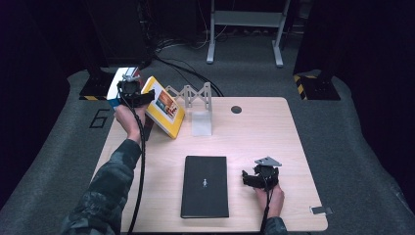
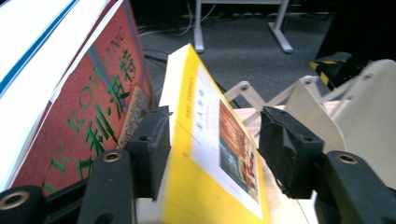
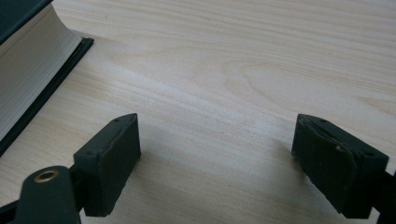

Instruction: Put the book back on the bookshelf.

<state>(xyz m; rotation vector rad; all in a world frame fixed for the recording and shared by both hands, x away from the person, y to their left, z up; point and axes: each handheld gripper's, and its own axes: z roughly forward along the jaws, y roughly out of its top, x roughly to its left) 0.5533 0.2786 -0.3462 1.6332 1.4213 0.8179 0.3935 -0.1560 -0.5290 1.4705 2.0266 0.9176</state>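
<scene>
At the table's [image 1: 254,127] far left, the left gripper [image 1: 139,96] stood half open with the yellow book [image 1: 164,107] between its jaws, the right pad clear of the cover, so no firm grip; the book leaned left against a red book [image 2: 93,107], long axis tilted, just left of the rack [image 1: 193,95]. The black book [image 1: 205,186] lay flat mid-table. The right gripper [image 1: 252,177], jaws wide and empty, rested on pale wood beside it; dark carpeted room beyond.

The pale wooden table [image 1: 254,132] carries a black book [image 1: 205,186] lying flat, just left of the right gripper [image 1: 259,177]. A white folding bookstand [image 1: 193,100] and leaning yellow book [image 1: 164,107] stand beside the left gripper [image 1: 132,90].
</scene>
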